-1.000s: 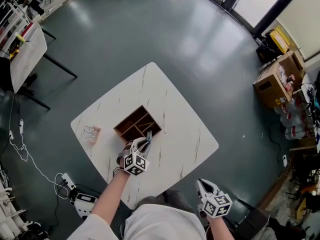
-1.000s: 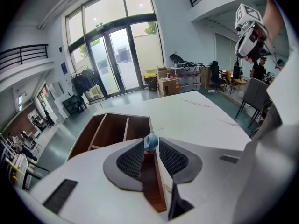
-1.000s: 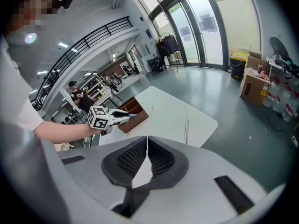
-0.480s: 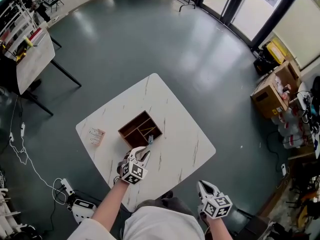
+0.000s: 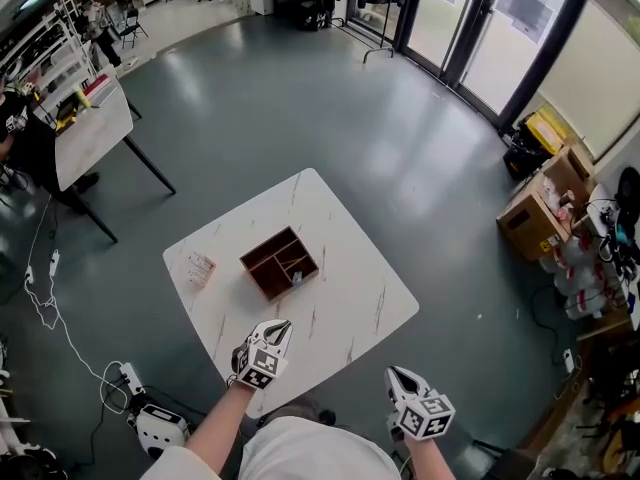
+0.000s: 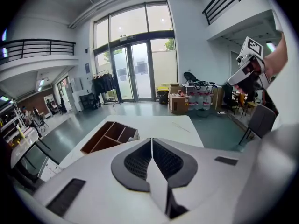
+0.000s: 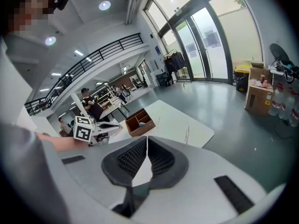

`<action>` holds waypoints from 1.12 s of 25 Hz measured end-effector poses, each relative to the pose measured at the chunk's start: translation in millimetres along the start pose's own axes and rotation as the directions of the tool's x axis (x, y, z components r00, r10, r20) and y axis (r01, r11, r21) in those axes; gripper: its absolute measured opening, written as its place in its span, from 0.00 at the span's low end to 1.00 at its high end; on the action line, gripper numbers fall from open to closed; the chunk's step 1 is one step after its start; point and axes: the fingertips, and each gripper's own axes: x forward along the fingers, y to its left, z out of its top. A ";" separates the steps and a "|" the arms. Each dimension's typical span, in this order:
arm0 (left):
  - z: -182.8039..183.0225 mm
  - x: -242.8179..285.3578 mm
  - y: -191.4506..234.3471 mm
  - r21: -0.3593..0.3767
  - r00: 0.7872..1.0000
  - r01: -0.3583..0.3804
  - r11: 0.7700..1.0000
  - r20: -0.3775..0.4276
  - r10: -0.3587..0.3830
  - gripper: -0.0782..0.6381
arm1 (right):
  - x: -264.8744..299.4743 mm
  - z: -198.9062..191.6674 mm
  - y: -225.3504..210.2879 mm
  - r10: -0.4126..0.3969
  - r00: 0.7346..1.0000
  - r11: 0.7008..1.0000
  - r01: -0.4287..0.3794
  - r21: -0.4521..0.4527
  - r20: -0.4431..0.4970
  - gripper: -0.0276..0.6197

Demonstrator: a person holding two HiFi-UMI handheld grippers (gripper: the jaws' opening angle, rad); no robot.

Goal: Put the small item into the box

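At the left of the white marble table (image 5: 350,288) we see a small flat packet (image 5: 201,267) lying by itself, near the wooden divided box (image 5: 268,258) but not touching it. In the box's compartment toward the lower right corner sits a pale small item (image 5: 297,279). We cannot tell what it is, but it looks to be inside the walls, so we judge that placing as done.

Below the box, over the table's near edge, our left gripper (image 5: 280,328) hovers with its jaws pressed together on nothing. Its own view shows the tips (image 6: 151,141) meeting, with the box beyond them. Further right, off the table at the lower right of the frame, our right gripper (image 5: 397,376) hangs with its jaws likewise closed and empty (image 7: 147,139).

If the packet is to go in as well, the left gripper is the nearer one. We would spread its jaws before coming down, and take the packet by an edge, since a flat thing on a smooth top slides easily. We would also keep clear of the box wall so the box is not nudged.
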 end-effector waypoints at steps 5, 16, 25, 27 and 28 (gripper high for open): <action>-10.0 -38.8 -44.7 -0.153 1.000 -0.010 0.988 0.012 0.012 0.13 | -32.8 -23.4 1.1 0.027 0.999 0.998 -0.029 0.053 0.043 0.08; -41.4 -139.4 -129.8 -0.272 0.997 -0.042 0.961 0.055 0.059 0.13 | -98.3 -79.3 24.3 0.092 0.990 0.995 -0.095 0.023 0.108 0.08; -50.0 -217.1 -158.4 -0.435 0.987 -0.014 0.900 0.136 0.081 0.13 | -126.6 -91.5 47.2 0.143 0.982 0.990 -0.140 -0.033 0.122 0.08; -47.7 -227.8 -158.0 -0.432 0.985 -0.017 0.902 0.147 0.089 0.13 | -129.0 -85.6 53.2 0.152 0.980 0.987 -0.145 -0.064 0.130 0.08; -46.5 -232.0 -156.7 -0.428 0.984 -0.020 0.904 0.150 0.092 0.13 | -129.5 -81.8 56.3 0.157 0.979 0.986 -0.147 -0.076 0.134 0.08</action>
